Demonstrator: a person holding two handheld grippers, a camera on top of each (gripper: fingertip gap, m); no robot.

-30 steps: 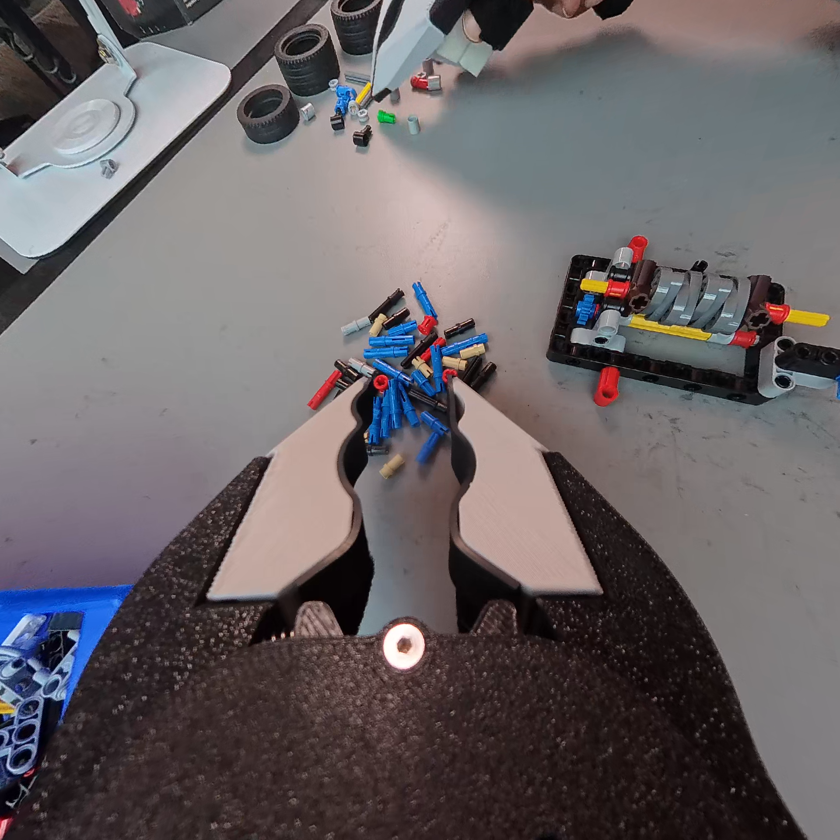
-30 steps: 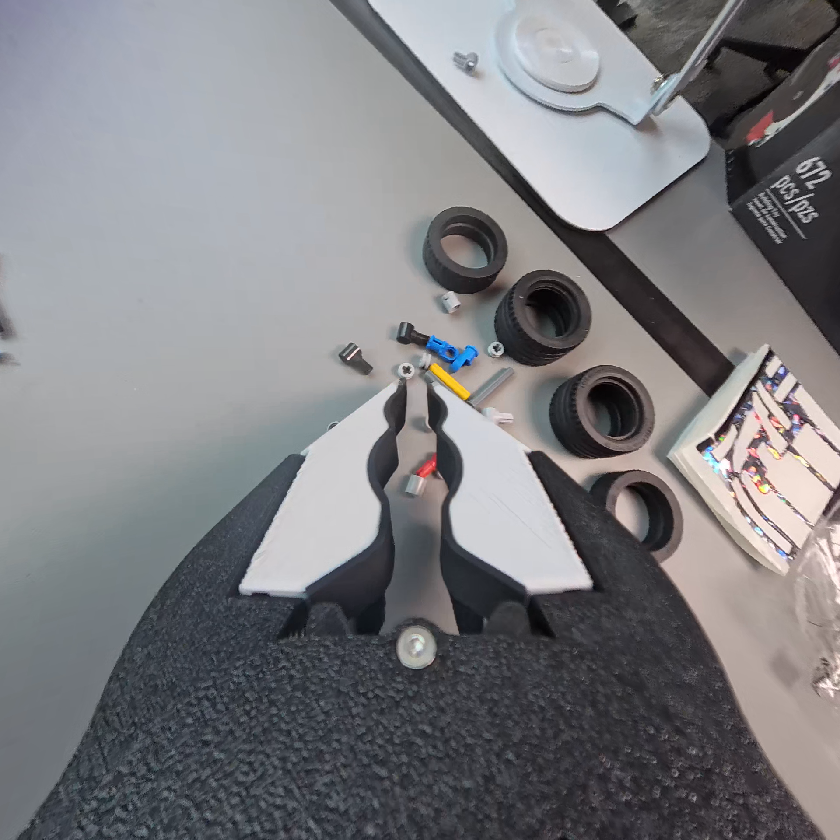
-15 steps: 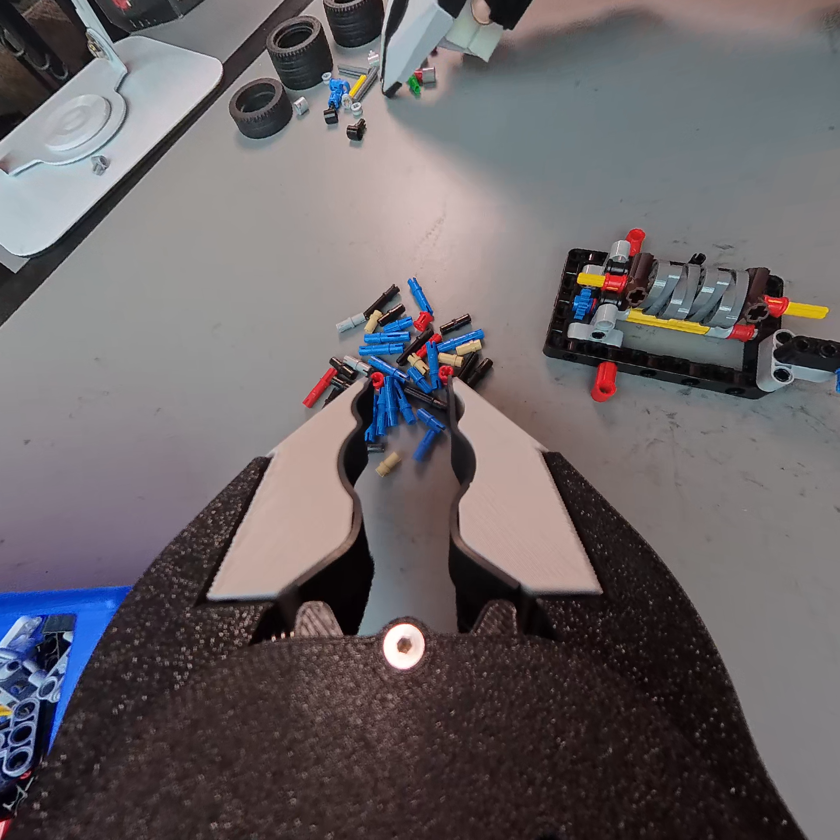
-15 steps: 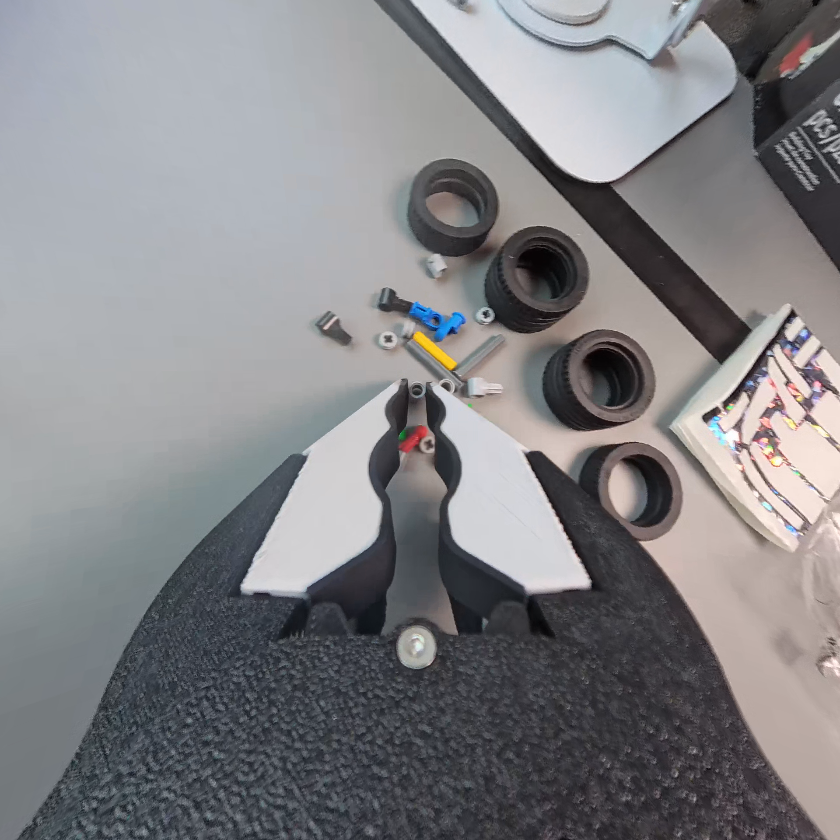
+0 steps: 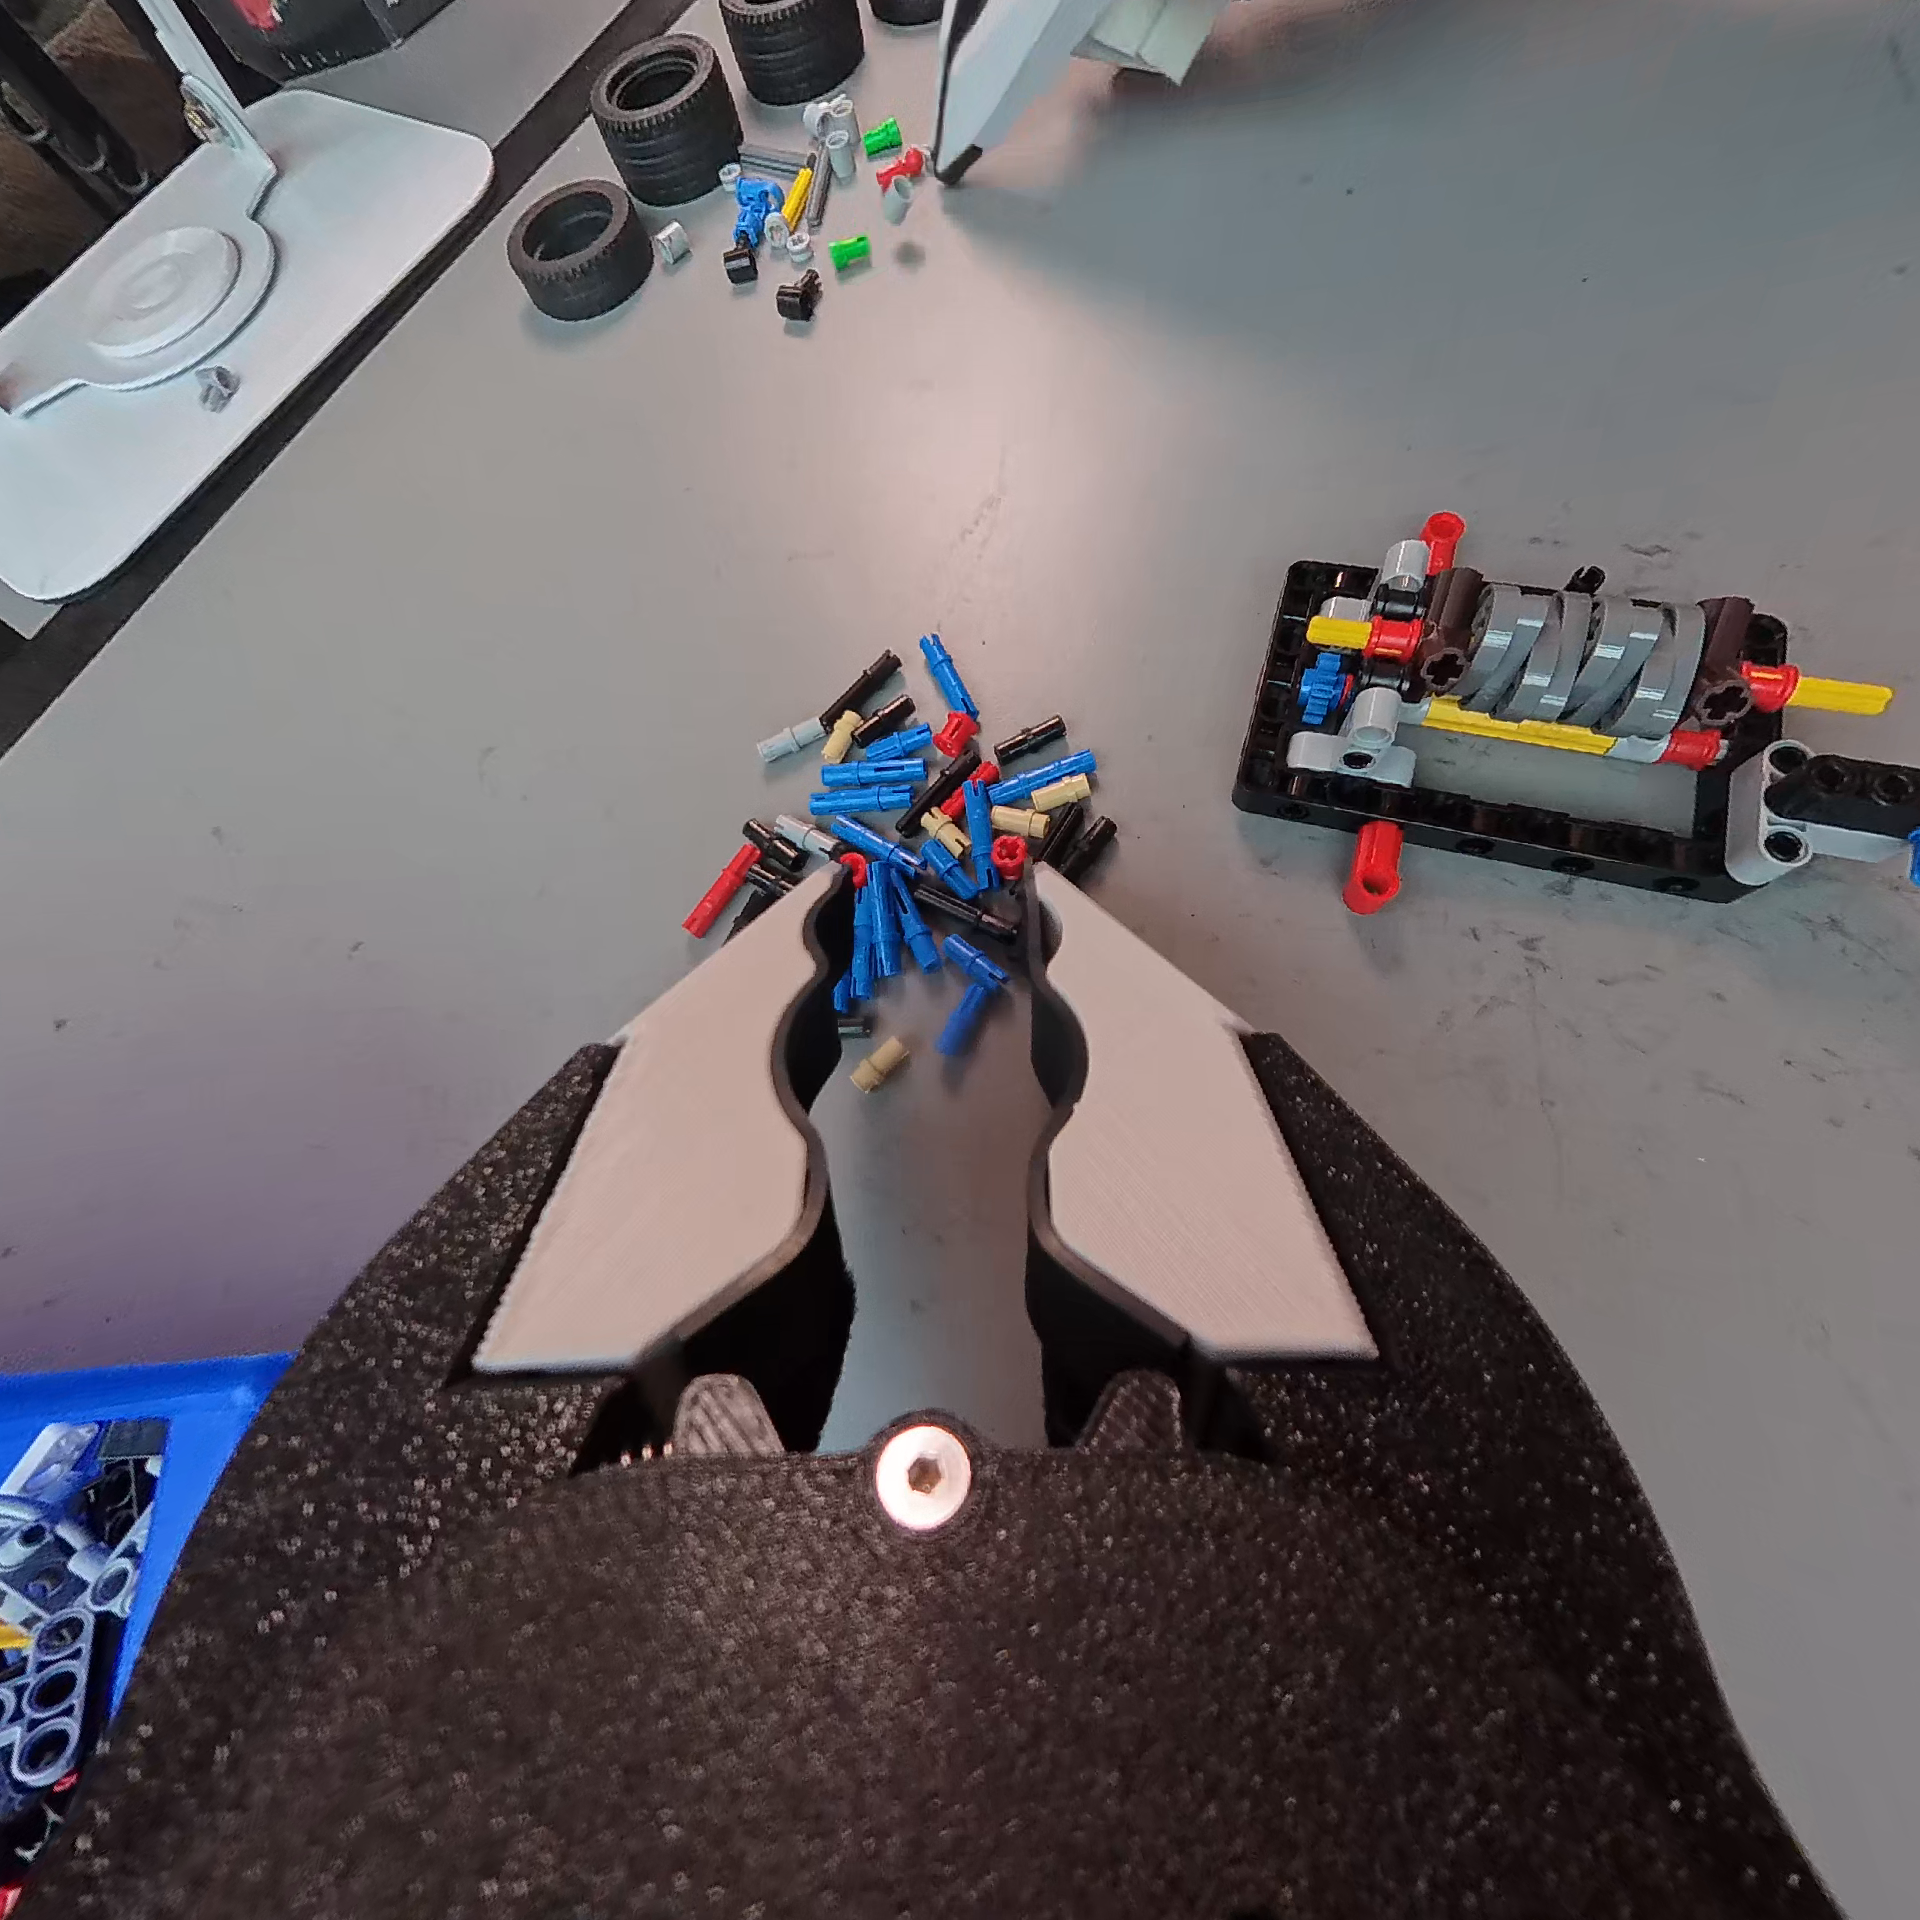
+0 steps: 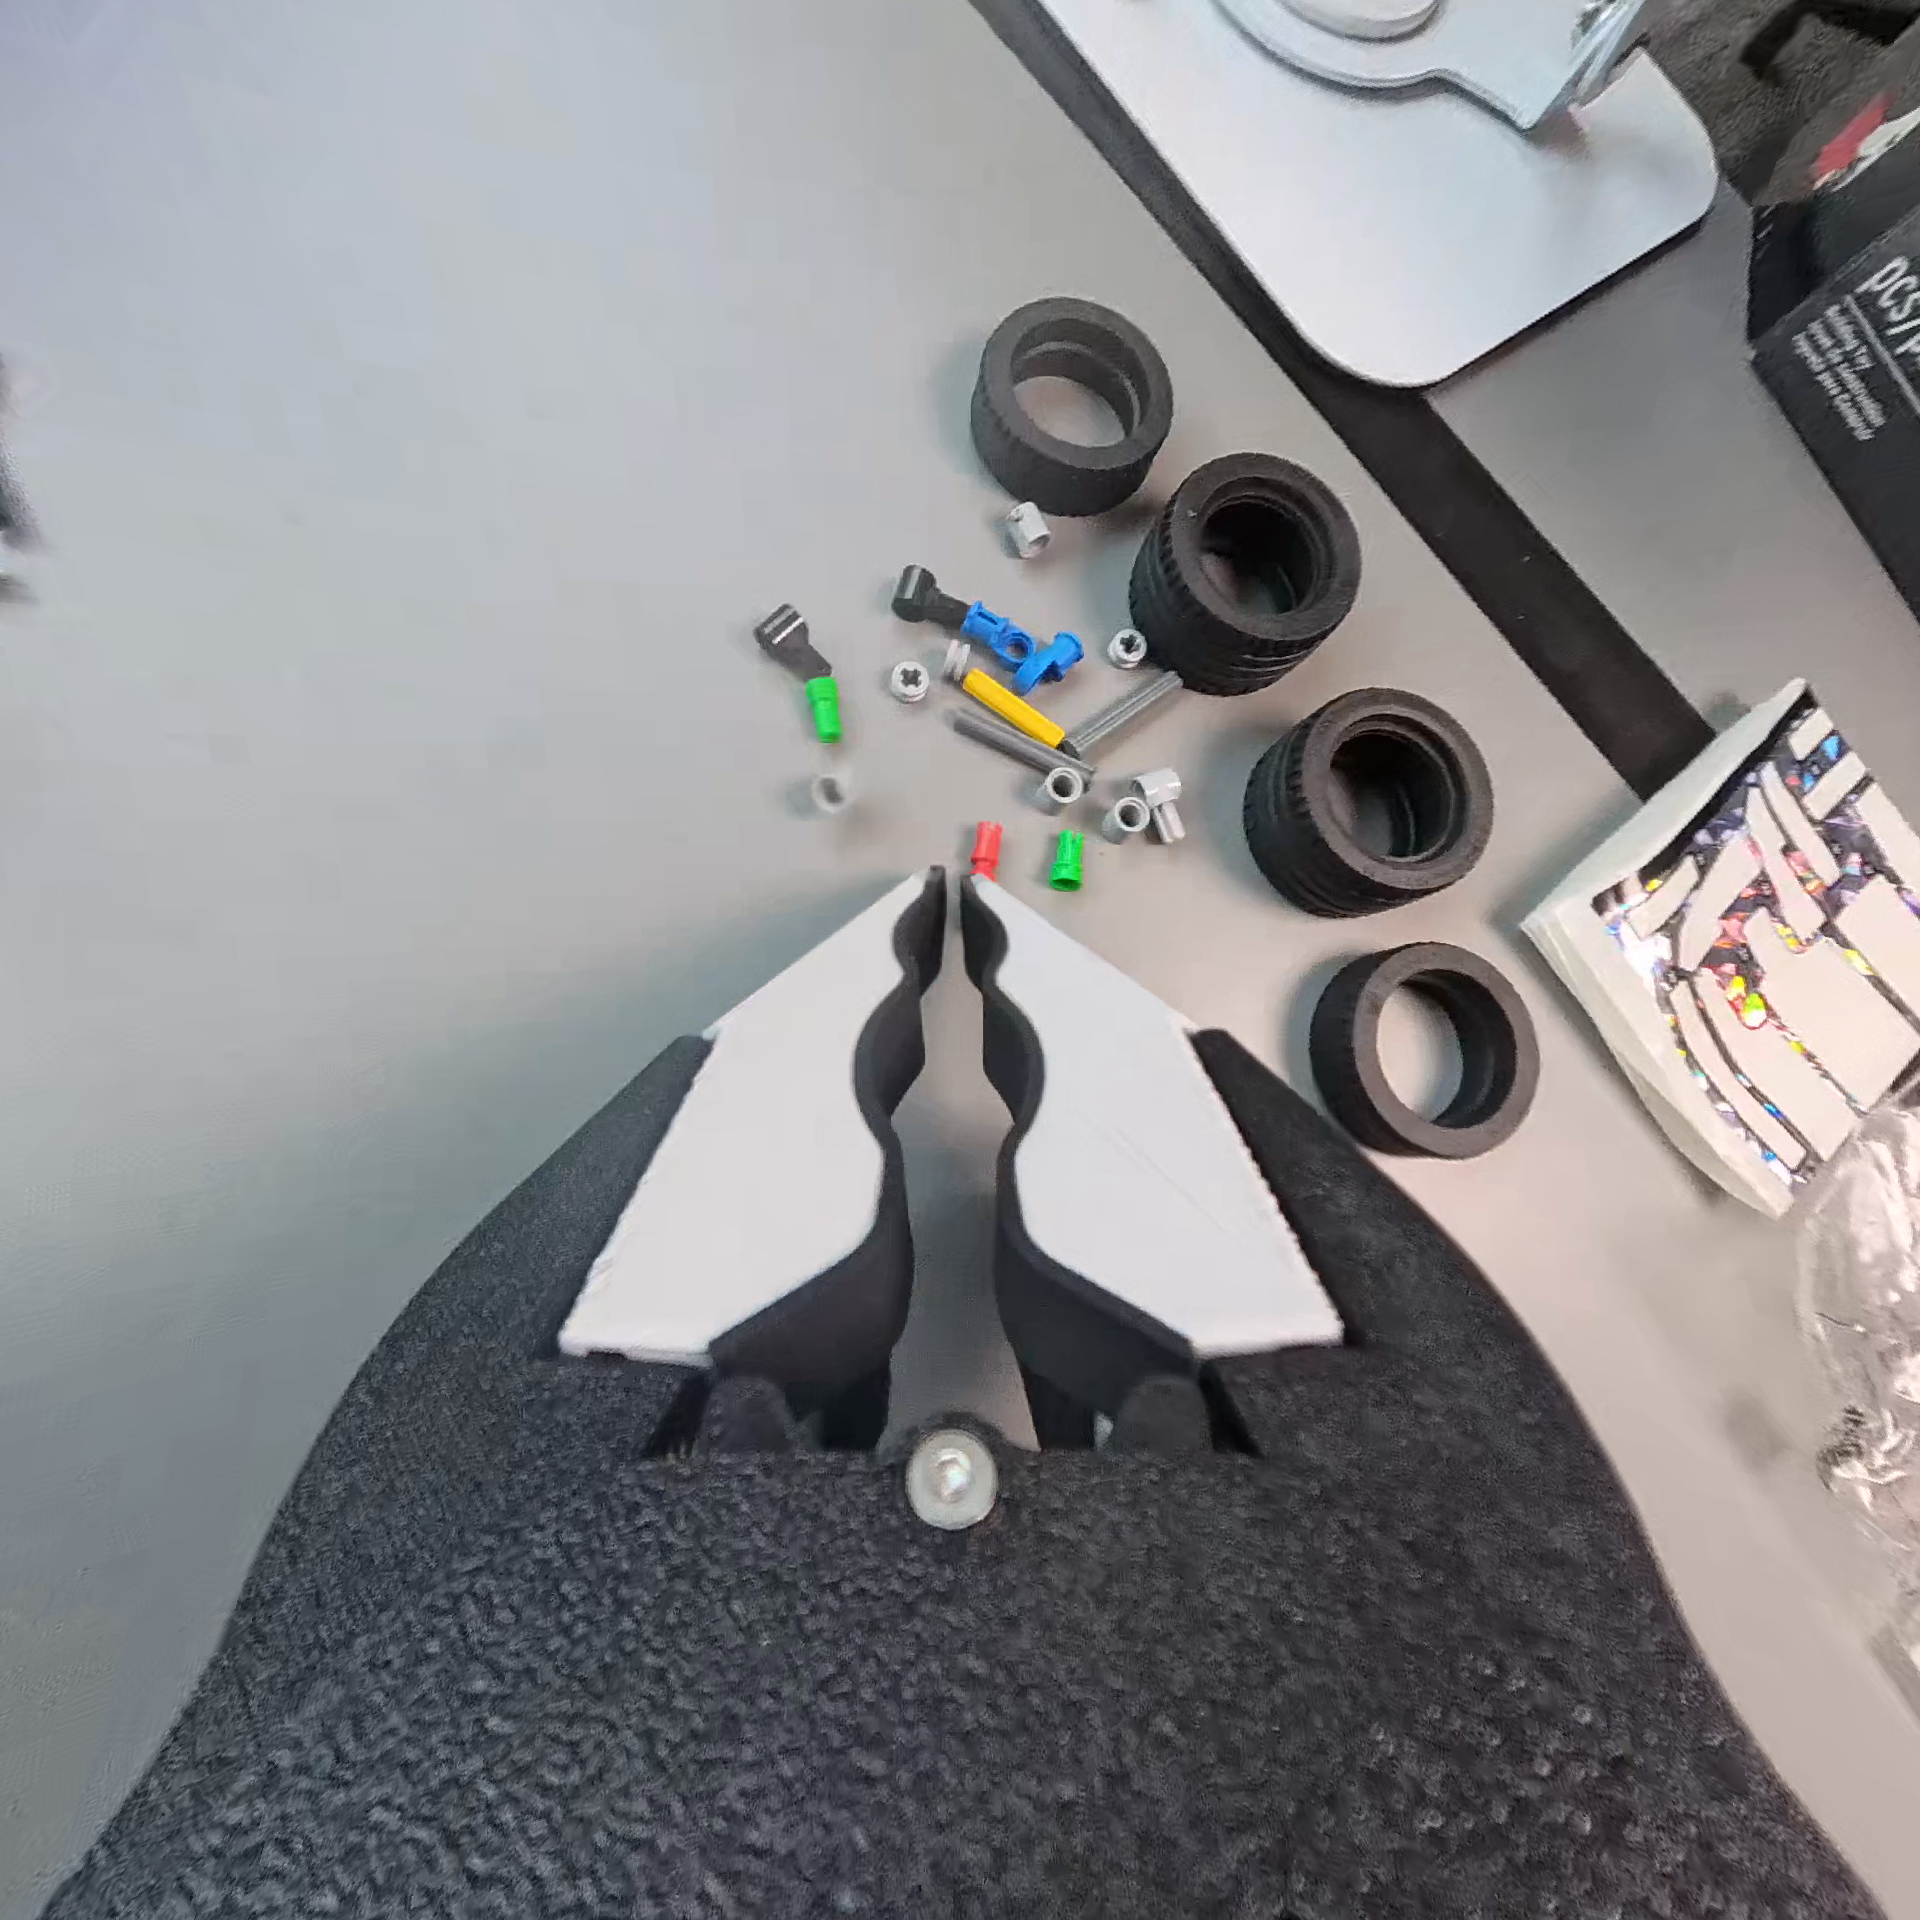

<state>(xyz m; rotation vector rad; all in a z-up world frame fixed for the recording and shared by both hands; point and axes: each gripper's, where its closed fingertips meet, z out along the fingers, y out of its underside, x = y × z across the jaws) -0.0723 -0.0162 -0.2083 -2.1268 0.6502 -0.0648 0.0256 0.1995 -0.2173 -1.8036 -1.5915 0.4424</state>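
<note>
left gripper [image 5: 935, 883] fingers spread over pin pile [image 5: 925, 821] | right gripper [image 6: 951, 883] fingers nearly closed, empty; red pin [image 6: 984, 847] at 12 o'clock | black printed box [image 6: 1839, 353] at 2 o'clock on worktop [image 6: 416, 416]

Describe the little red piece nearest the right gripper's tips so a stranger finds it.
Start at the row of four black rubber tyres on the grey table. Left of them lies a scatter of small plastic parts; the short red plastic pin lies just beyond the right gripper, the only red piece, beside a green pin.
</note>
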